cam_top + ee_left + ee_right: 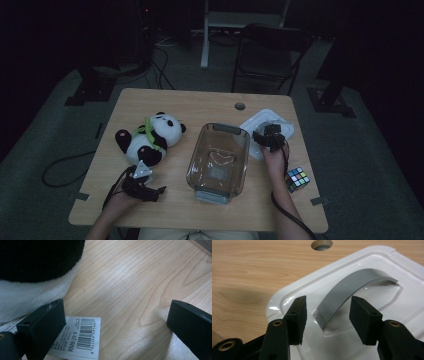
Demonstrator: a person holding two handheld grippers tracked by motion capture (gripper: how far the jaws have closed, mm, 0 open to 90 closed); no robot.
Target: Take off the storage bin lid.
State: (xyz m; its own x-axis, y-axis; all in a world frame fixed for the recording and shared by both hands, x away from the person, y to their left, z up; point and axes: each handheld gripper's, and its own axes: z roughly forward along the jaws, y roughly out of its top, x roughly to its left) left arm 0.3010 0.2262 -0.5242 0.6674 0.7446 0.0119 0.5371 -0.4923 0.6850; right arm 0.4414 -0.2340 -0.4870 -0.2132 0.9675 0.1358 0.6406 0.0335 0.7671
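A wooden tabletop [190, 102] seen from above in a dim room. A panda [150, 137] lies at left, a clear tub [219, 161] in the middle, a white lid [270, 127] at right, a cube [297, 179] near the right edge. The left tongs [157, 191] rest below the panda; the right tongs [267, 135] sit over the lid.

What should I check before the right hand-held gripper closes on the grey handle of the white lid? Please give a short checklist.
1. Grey handle lies between the jaws of the right hand-held gripper: ok.
2. Pads not yet pressing the handle, gaps on both sides: ok.
3. White lid lies flat on the table: ok.
4. Clear container open on top: ok.
5. Left hand-held gripper open, beside the panda: ok.
6. Lid's fit on the container: cannot tell.
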